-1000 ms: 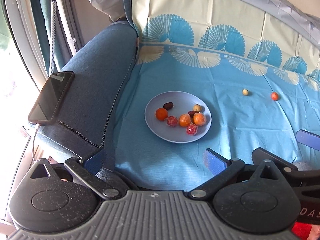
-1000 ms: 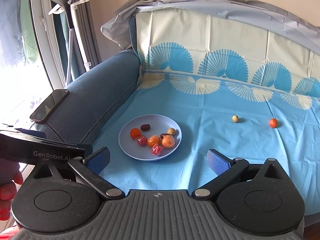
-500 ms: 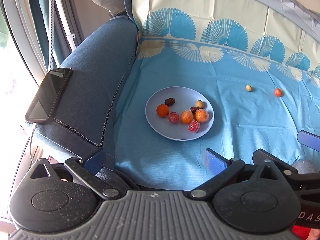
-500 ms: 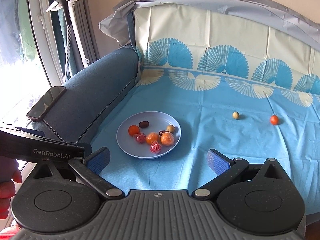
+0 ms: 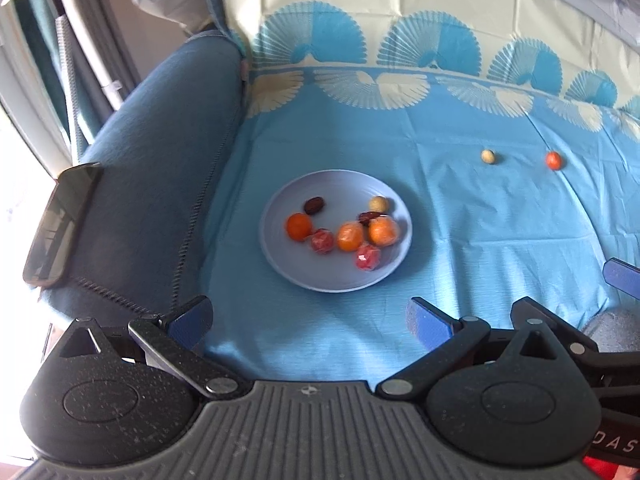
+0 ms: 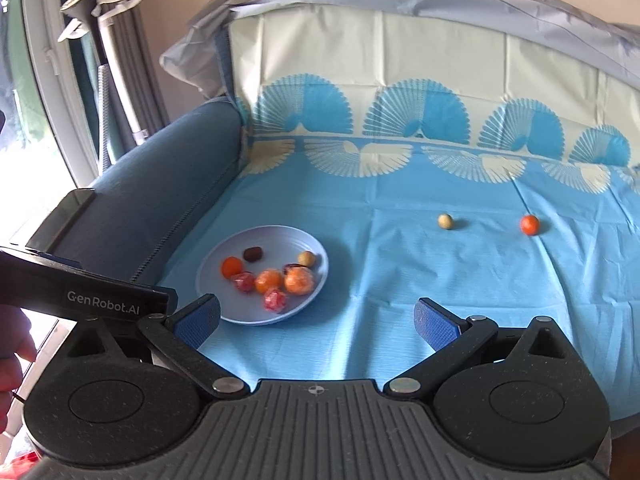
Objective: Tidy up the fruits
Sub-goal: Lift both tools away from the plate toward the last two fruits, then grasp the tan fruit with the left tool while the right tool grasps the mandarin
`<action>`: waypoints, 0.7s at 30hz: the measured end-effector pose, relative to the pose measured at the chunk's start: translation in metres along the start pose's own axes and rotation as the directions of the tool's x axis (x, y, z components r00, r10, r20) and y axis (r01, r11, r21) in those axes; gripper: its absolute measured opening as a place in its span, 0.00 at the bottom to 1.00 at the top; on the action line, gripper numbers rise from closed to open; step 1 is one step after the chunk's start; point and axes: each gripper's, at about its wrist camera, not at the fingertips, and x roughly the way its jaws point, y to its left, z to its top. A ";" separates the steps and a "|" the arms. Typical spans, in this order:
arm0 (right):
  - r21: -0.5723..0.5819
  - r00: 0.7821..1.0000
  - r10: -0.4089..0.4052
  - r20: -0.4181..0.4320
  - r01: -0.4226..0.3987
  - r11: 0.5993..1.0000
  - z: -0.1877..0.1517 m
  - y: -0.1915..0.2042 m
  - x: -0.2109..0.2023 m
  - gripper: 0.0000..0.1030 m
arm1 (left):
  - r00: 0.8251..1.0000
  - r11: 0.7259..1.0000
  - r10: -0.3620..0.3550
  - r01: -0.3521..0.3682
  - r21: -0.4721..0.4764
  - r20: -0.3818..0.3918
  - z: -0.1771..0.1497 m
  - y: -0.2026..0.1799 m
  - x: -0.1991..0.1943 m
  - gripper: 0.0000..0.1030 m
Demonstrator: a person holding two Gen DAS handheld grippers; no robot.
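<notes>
Left gripper [image 5: 306, 318] apparently nearer plate [image 5: 280, 258], right gripper [image 6: 316, 322] slightly closer too

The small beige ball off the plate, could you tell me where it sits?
The beige ball lies on the blue cloth, right of the plate and just left of the loose orange fruit.

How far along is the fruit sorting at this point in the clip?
Mostly done: the plate already holds eight small fruits. Nothing is in hand; the left gripper and right gripper are both open and empty, short of the plate. Left: the pale fruit and the orange-red fruit, both loose on the blue cloth right of the plate.
</notes>
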 end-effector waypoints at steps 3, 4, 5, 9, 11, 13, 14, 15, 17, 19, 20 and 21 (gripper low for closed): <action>0.018 0.999 -0.043 0.011 0.043 0.999 0.000 -0.018 0.005 0.99 | 1.000 0.999 -0.016 0.017 0.030 -0.017 0.011 -0.019 0.014 1.00; 0.026 0.998 -0.062 0.017 0.062 0.998 0.001 -0.026 0.008 0.99 | 1.000 0.999 -0.024 0.025 0.042 -0.019 0.015 -0.027 0.020 1.00; 0.039 0.996 -0.087 0.025 0.086 0.996 0.003 -0.036 0.011 0.99 | 0.999 0.998 -0.030 0.030 0.053 -0.017 0.020 -0.036 0.026 1.00; 0.119 0.975 -0.218 0.035 0.213 0.970 0.013 -0.086 0.034 0.99 | 0.999 0.993 -0.029 0.027 0.118 0.015 0.042 -0.081 0.065 1.00; 0.155 0.960 -0.279 0.035 0.271 0.950 0.018 -0.116 0.049 0.99 | 0.998 0.991 -0.058 0.055 0.123 0.023 0.057 -0.103 0.090 1.00; 0.176 0.942 -0.333 0.037 0.322 0.930 0.023 -0.145 0.067 0.99 | 0.995 0.989 -0.094 0.090 0.115 0.028 0.074 -0.125 0.115 1.00; 0.187 0.933 -0.358 0.037 0.346 0.920 0.026 -0.161 0.076 0.99 | 0.993 0.988 -0.112 0.107 0.112 0.030 0.085 -0.136 0.127 1.00; 0.198 0.926 -0.376 0.038 0.362 0.911 0.028 -0.177 0.087 0.99 | 0.991 0.986 -0.133 0.129 0.110 0.032 0.095 -0.147 0.139 1.00; 0.212 0.914 -0.404 0.030 0.389 0.896 0.033 -0.209 0.112 0.99 | 0.985 0.980 -0.170 0.165 0.113 0.035 0.116 -0.169 0.165 1.00; 0.216 0.903 -0.429 0.033 0.413 0.885 0.037 -0.239 0.141 0.99 | 0.981 0.973 -0.194 0.190 0.129 0.023 0.136 -0.194 0.193 1.00; 0.220 0.899 -0.437 0.025 0.421 0.880 0.039 -0.253 0.156 0.99 | 0.980 0.971 -0.196 0.193 0.141 0.013 0.146 -0.206 0.208 1.00; 0.221 0.899 -0.437 0.013 0.423 0.878 0.041 -0.267 0.173 0.99 | 0.981 0.970 -0.192 0.189 0.150 0.004 0.155 -0.219 0.223 1.00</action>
